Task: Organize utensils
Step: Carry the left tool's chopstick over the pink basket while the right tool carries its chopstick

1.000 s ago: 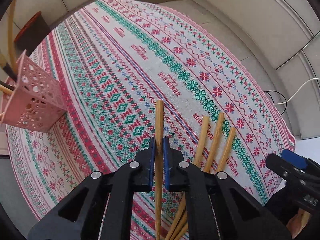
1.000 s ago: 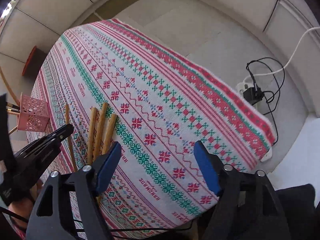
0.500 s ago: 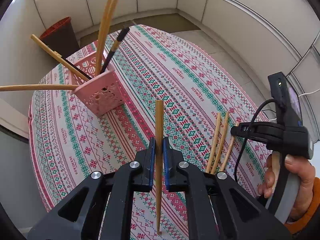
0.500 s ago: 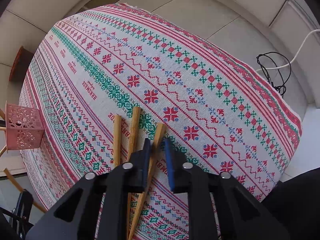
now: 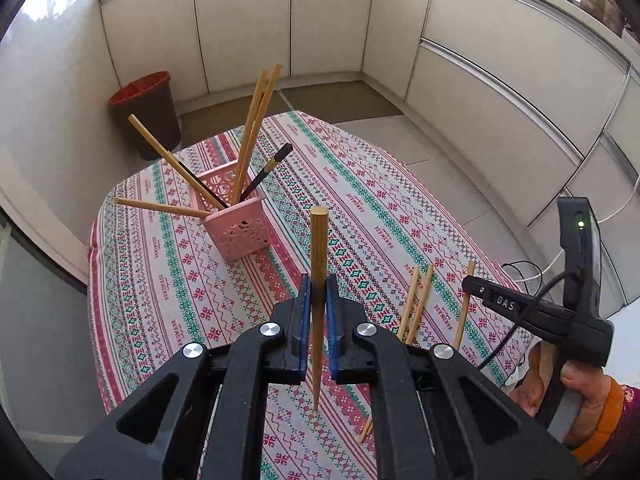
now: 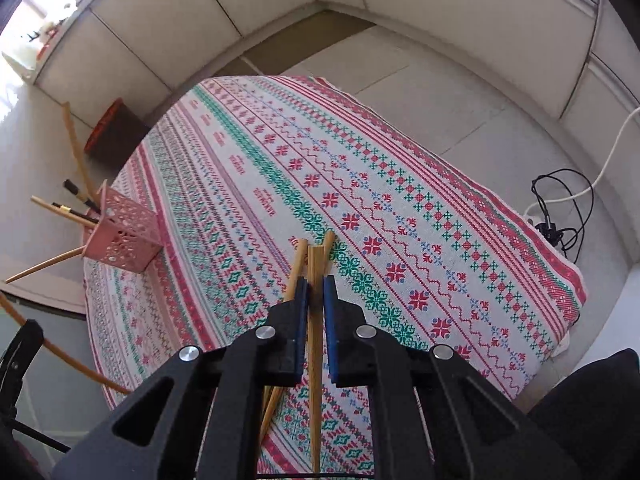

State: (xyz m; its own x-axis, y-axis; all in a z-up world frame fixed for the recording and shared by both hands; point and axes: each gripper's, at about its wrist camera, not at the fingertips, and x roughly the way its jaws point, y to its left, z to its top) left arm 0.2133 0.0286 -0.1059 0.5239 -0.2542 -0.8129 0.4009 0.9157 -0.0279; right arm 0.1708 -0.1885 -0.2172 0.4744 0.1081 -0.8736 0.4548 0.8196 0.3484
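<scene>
The left gripper (image 5: 316,300) pinches a wooden chopstick (image 5: 319,248) tight between its blue pads. The stick runs straight up the middle of the left wrist view, with its round end up at 12 o'clock and its thin end down at 6 o'clock, above the tablecloth (image 5: 360,208).

The pink basket (image 5: 240,228) stands on the cloth at about 10 o'clock from that gripper. It is well apart from it. Several chopsticks lean out of the basket. Two light ones (image 5: 256,128) point up toward 12 o'clock. One light stick (image 5: 160,209) lies out toward 9 o'clock. One black stick (image 5: 268,172) leans toward 1 o'clock.

Two loose chopsticks (image 5: 416,304) lie side by side on the cloth at about 3 o'clock from the left gripper.

The right gripper (image 6: 316,300) is closed on another wooden chopstick (image 6: 315,276). The pads squeeze it from both sides. In the left wrist view this stick (image 5: 464,308) hangs under the black nose of the right gripper, close to the two loose ones. A hand (image 5: 576,396) with an orange cuff holds that gripper at 4 o'clock.

In the right wrist view the two loose sticks (image 6: 294,276) lie under and just beside the held one, crossing behind it. The pink basket (image 6: 124,244) sits far over at 9 o'clock, near the edge of the cloth (image 6: 400,208). A dark bin (image 5: 148,112) with a red rim stands on the floor past the table.
</scene>
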